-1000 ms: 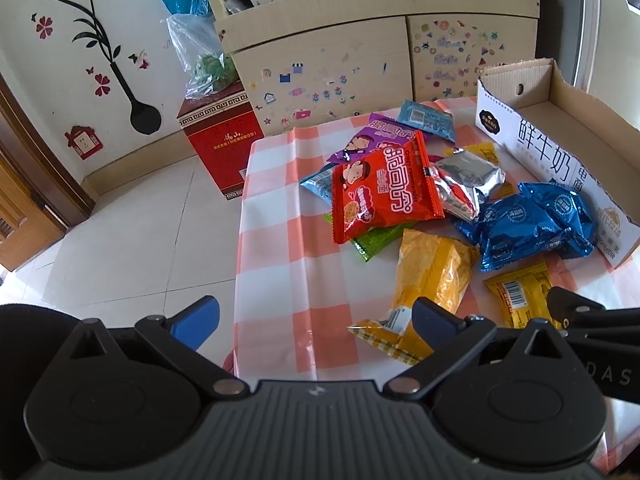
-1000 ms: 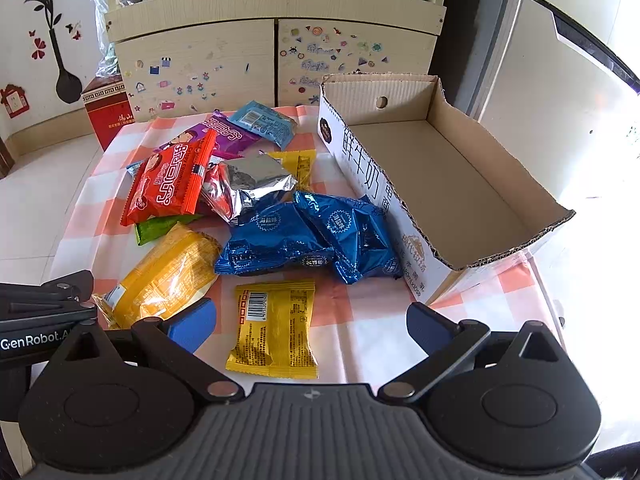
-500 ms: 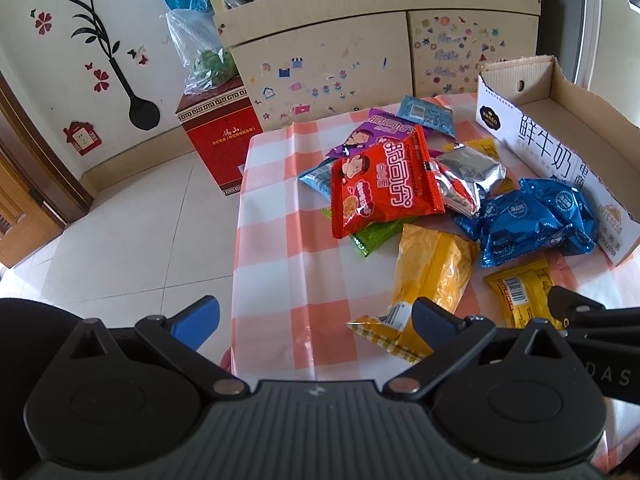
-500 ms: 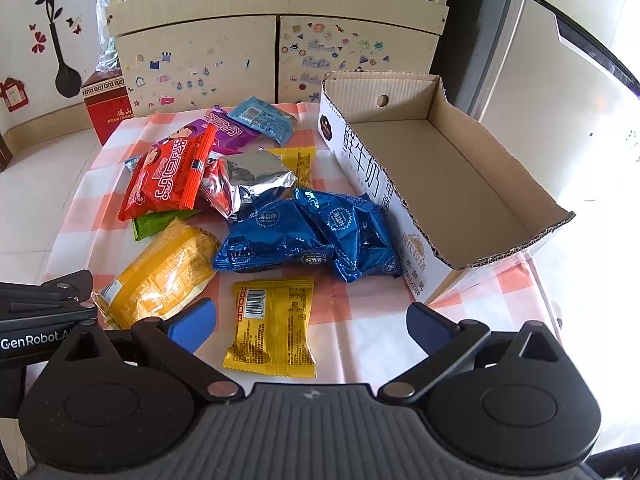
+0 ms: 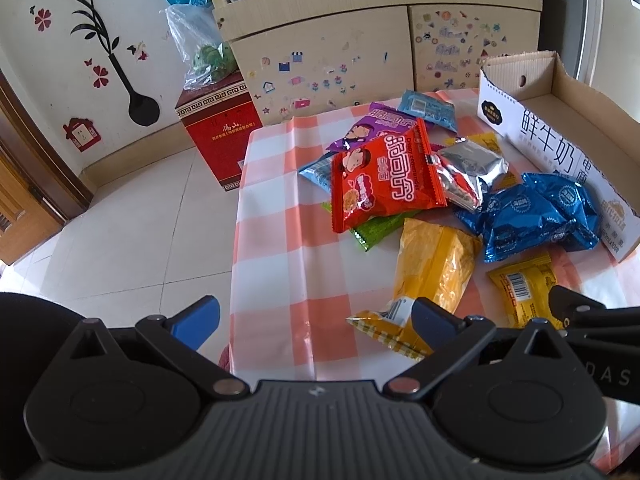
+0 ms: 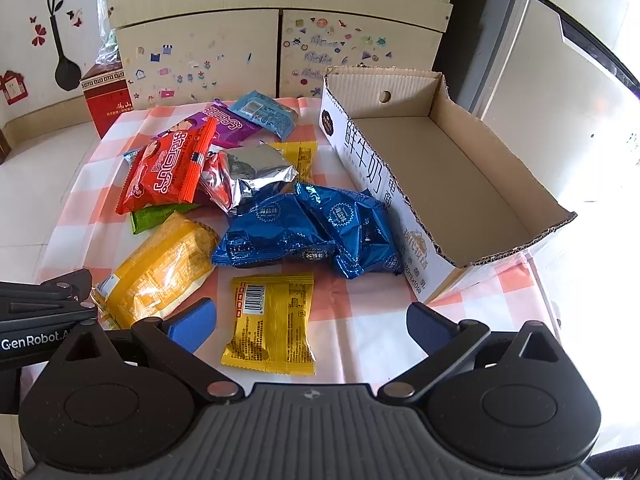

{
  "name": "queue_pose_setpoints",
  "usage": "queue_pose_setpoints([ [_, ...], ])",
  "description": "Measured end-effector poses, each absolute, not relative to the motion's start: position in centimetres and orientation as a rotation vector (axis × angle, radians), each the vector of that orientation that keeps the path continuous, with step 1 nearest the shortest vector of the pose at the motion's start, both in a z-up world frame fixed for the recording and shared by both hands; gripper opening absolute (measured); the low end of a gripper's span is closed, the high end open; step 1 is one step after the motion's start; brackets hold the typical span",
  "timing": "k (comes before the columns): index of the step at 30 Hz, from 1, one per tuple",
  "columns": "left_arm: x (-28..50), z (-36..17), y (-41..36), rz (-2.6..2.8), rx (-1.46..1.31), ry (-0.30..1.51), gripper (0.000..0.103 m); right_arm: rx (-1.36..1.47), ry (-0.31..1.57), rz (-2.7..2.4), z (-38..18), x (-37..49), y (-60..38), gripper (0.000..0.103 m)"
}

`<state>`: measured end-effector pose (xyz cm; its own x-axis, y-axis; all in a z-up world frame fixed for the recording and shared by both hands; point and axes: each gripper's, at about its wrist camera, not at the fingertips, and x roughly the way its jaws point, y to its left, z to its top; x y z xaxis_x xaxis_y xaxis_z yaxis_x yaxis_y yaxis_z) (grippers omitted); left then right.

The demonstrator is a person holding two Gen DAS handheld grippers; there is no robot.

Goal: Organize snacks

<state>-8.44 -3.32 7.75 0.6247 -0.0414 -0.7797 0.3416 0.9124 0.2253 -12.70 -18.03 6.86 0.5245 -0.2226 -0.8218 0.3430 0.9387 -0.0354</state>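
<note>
Several snack packets lie on a checked tablecloth (image 5: 280,264): a red one (image 5: 384,184) (image 6: 168,168), a silver one (image 6: 252,172), two blue ones (image 6: 312,228) (image 5: 536,216), an orange-yellow bag (image 5: 432,280) (image 6: 160,268) and a small yellow packet (image 6: 272,320) (image 5: 524,288). An empty cardboard box (image 6: 448,168) (image 5: 560,136) stands to their right. My left gripper (image 5: 316,316) is open and empty above the table's near left edge. My right gripper (image 6: 312,320) is open and empty, with the small yellow packet lying between its fingers' line of sight.
A red carton (image 5: 216,140) with a plastic bag on it stands on the tiled floor (image 5: 120,232) left of the table. A sticker-covered cabinet (image 6: 280,48) stands behind the table. A fridge (image 6: 560,60) is at the right.
Both grippers have moved slightly forward and down toward the table. The packets have not moved, and both grippers stay open.
</note>
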Motion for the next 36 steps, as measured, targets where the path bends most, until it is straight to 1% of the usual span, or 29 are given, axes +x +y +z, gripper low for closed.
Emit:
queue_pose_setpoints([
  [30, -7.9, 7.0, -2.9, -0.283, 0.319, 0.9, 0.101, 0.182, 0.938, -0.319, 6.6, -13.2, -19.1, 0.103],
  [36, -8.4, 7.2, -3.1, -0.34, 0.309, 0.874, 0.101, 0.308, 0.893, -0.309, 6.8, -15.2, -21.0, 0.103],
])
